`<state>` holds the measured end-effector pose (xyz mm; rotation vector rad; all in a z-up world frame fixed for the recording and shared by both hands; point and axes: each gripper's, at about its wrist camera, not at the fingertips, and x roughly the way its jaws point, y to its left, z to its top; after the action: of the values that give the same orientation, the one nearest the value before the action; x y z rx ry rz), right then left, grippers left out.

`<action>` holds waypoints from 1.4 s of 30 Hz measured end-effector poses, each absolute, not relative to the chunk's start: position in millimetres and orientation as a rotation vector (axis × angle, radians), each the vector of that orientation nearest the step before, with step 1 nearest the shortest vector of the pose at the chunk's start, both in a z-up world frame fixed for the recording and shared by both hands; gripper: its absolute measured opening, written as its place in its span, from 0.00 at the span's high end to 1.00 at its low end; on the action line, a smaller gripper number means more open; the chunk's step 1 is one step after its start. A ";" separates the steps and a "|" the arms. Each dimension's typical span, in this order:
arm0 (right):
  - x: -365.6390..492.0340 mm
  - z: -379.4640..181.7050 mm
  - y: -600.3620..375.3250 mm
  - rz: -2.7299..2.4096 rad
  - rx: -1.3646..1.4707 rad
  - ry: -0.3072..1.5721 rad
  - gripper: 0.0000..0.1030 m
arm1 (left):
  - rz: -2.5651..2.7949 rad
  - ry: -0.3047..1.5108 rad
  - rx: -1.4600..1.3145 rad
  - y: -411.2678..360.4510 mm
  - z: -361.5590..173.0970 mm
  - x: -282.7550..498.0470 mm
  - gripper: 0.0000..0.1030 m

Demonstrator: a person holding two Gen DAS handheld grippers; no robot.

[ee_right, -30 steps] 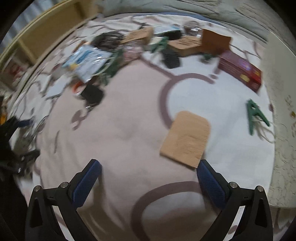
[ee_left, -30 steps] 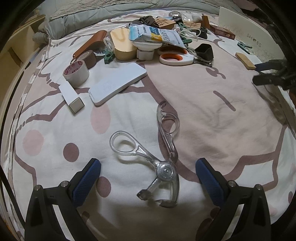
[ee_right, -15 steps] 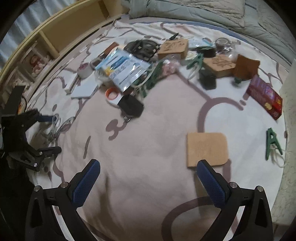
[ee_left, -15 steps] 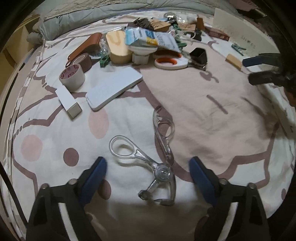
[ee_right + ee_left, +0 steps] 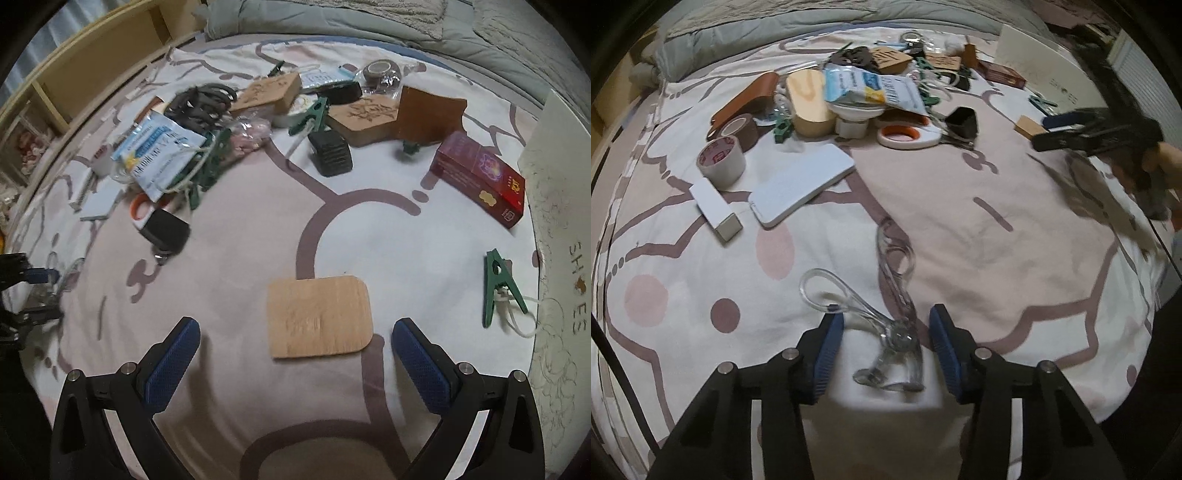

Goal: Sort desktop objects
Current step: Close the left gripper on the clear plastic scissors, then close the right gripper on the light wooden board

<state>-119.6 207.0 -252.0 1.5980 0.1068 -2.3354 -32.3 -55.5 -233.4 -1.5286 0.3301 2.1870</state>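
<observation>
**Two grippers over bed sheet, left closing round clear scissors**

Two grippers work above a patterned sheet (image 5: 1015, 280) strewn w/ desk bits.

Left gripper (image 5: 886, 343) points steeply down; its jaws have just been closing and now stand narrow, w/ the clear scissors (image 5: 886, 317) between them. Scissors lie flat on the sheet, pivot and blades sitting between the blue pads (image 5: 827, 350), two loop handles fanning away toward the clutter. Left pad looks to touch one handle arm; right pad shows a small gap from the pivot, so no firm grip seen yet.

Farther off in left view: tape roll (image 5: 720, 158), small white box (image 5: 714, 210) just beside it, white slab (image 5: 801, 184) near both. Behind them a heap: snack bag (image 5: 871, 88) on top of a white tub (image 5: 855, 118), orange-handled scissors (image 5: 908, 134) touching a black cup (image 5: 962, 120).

Right gripper (image 5: 295, 354) is wide open, nothing between the jaws, hovering over the sheet. Wood card (image 5: 319, 315) lies flat just ahead, between the fingertips' line, not touched. Green peg (image 5: 498, 284) lies well right of it, near a white board (image 5: 561, 206) at the edge. Red box (image 5: 480, 177) sits farther back. Left gripper shows at the right view's far left edge, partly cut off.
</observation>
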 end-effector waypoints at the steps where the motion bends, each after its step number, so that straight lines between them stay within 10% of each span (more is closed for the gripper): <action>1: -120.1 -254.8 206.2 -2.332 1.614 0.120 0.00 | 2.177 0.335 -1.525 -54.4 -233.0 -30.8 0.55; 14: -110.9 -254.6 179.7 -2.286 1.656 0.136 0.00 | 2.149 0.432 -1.523 -49.7 -232.0 -22.6 0.69; 27: -118.5 -247.5 195.9 -2.384 1.744 0.093 0.46 | 2.148 0.571 -1.479 -44.0 -224.1 -14.0 0.71; 42: -111.4 -244.0 207.4 -2.392 1.750 0.109 0.46 | 2.131 0.694 -1.486 -37.9 -238.3 -15.1 0.70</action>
<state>-111.4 207.4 -244.0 1.7505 0.1088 -2.3915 -15.1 -37.9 -238.3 -1.4860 0.6940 2.1311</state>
